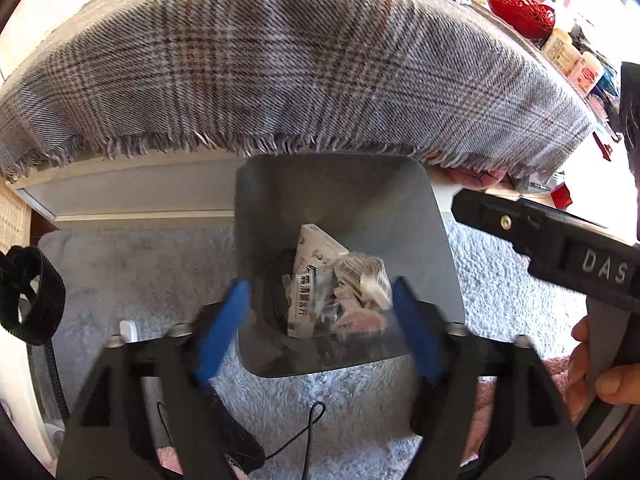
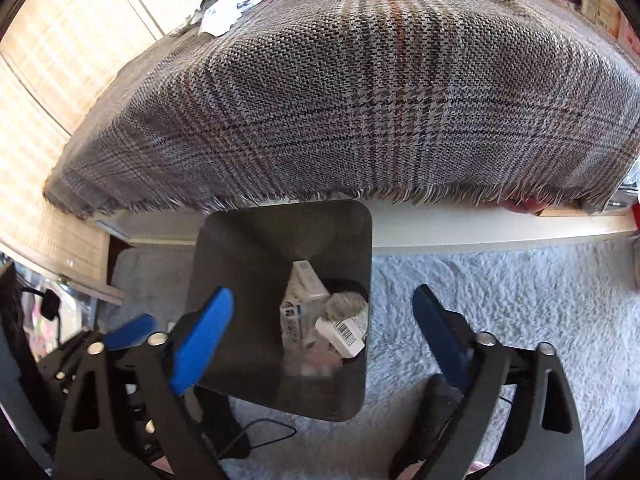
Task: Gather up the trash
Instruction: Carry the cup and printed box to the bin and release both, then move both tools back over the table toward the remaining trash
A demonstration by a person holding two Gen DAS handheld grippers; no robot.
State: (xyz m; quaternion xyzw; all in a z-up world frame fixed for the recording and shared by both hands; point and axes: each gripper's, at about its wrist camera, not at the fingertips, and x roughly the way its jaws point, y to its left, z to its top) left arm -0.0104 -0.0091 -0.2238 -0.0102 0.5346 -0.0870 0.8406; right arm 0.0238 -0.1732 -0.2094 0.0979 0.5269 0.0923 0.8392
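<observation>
Both tools — left tool (image 1: pixel 320 308) and right tool (image 2: pixel 324 328) — are gaping wide, gripping nothing, hovering over the grey wastebasket (image 1: pixel 280 208) holding medicine boxes (image 1: pixel 312 276) below the bench edge.

Bright daylight, blown-out corners, fisheye bending, slight blur.

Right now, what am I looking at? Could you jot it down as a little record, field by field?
Setting: plaid cloth over a table edge, fluffy rug below
Bin: dark square bin on the rug
Bin contents: white cartons and crumpled wrappers
Left gripper: open above the bin, nothing held
Right gripper: open above the bin, nothing held
Left to collect: scraps of litter on the cloth's far side
</observation>
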